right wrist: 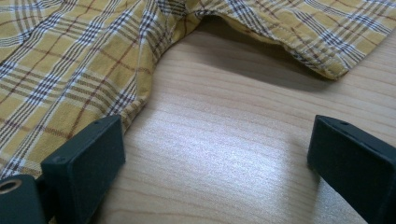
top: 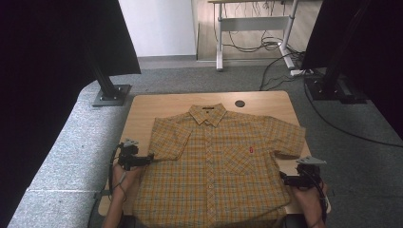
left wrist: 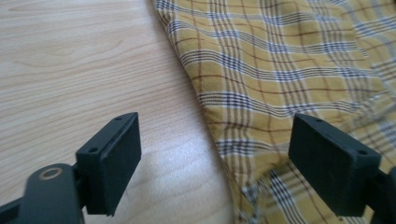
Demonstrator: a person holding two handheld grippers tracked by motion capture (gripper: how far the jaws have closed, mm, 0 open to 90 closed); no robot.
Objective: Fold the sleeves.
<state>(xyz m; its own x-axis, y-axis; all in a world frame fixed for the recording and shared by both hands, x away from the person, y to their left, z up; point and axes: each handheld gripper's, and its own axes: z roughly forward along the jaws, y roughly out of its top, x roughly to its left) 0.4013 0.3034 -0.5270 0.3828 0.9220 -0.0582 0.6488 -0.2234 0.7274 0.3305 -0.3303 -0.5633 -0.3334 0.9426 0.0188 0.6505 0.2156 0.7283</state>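
Observation:
A yellow plaid short-sleeved shirt lies flat and buttoned, front up, on a light wooden table. My left gripper sits at the shirt's left side, just below the sleeve. In the left gripper view its jaws stand open and straddle the shirt's edge: one pad over bare wood, the other over fabric, neither pressing. My right gripper rests at the shirt's right side. Its jaws are open over bare wood, the left pad beside the side seam, with the sleeve ahead.
A round cable hole lies near the table's far edge, beyond the collar. The shirt's hem reaches the near edge. Black stands flank the table on grey carpet. A desk frame and floor cables lie behind.

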